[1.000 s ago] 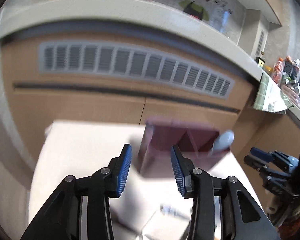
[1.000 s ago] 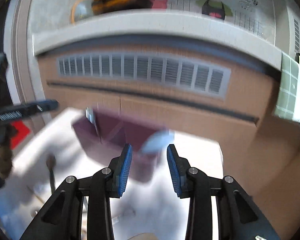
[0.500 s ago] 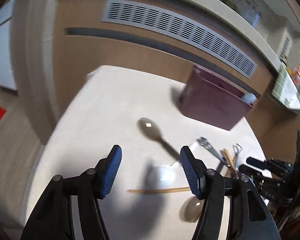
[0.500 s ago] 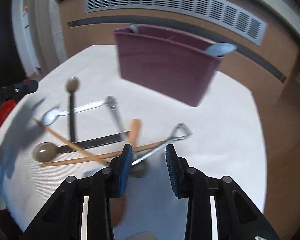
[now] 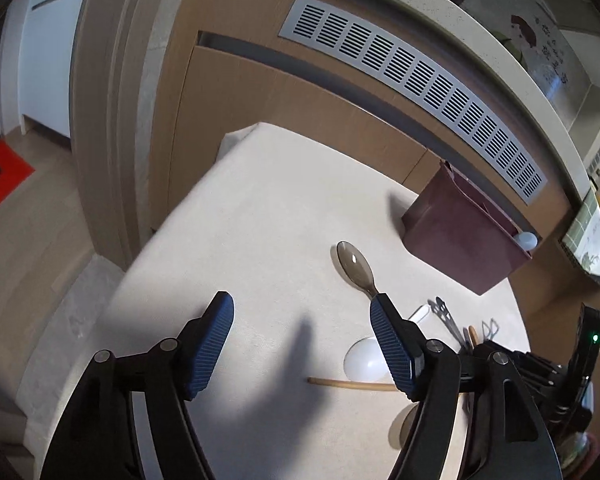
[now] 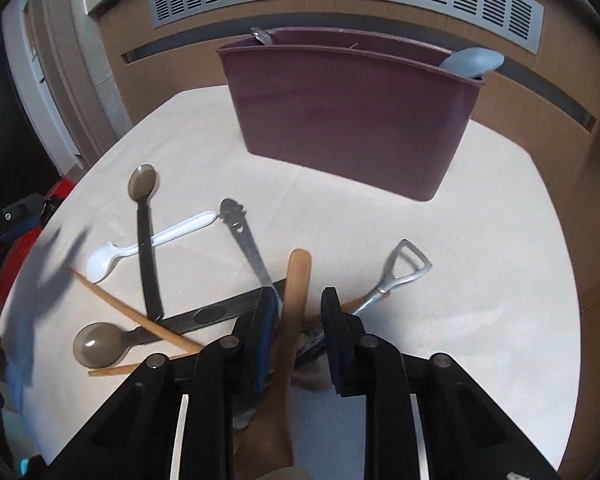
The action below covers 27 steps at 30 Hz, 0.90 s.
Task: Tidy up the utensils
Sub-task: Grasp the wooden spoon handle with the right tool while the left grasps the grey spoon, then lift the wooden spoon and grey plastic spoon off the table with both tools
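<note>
The right gripper (image 6: 300, 312) is closing around the handle of a brown wooden spoon (image 6: 295, 304), though its pads do not squeeze it yet. The spoon lies in a pile of utensils on the white table (image 6: 480, 260), near the purple plastic holder box (image 6: 352, 120). The left gripper (image 5: 302, 344) is opening wide, with nothing in it.
</note>
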### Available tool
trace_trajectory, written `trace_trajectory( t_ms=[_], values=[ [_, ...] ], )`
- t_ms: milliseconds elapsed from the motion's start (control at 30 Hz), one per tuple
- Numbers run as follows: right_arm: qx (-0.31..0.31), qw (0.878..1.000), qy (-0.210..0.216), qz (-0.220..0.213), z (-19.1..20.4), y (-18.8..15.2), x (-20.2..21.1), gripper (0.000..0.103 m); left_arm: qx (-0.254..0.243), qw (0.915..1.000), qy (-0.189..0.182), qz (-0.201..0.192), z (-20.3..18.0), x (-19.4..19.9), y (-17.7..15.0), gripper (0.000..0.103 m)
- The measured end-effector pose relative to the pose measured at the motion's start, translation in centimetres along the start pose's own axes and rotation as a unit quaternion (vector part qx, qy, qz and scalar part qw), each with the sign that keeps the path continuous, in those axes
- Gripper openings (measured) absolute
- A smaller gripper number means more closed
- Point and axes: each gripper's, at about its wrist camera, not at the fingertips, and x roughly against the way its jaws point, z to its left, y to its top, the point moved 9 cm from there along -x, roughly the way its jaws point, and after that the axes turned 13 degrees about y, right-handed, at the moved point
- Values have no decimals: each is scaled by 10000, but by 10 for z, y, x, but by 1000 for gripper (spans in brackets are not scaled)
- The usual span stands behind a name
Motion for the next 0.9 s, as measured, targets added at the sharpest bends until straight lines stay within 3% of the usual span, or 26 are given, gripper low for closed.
trace_trajectory(
  t_ms=[33,167,300,600,900],
  values=[
    [9,10000,-10,-6,-1,0,-1,12,20,10000,9,22,-1,-2,0,71],
    [91,9999,-21,-63,0,-1,2,11,-245,9992,198,265,-11,-15,-7,78],
    [-76,9993,-100,-353,-13,0,16,11,-473,9962,-70,729,-31,-28,-21,78],
    [-714,9925,-395,-911,-73,-11,48,11,-411,9978,184,491,-57,-45,5,78],
    [-915,9871,-288,-1279,-87,-16,63,11,-708,9926,599,780,-83,-92,14,77]
  ],
)
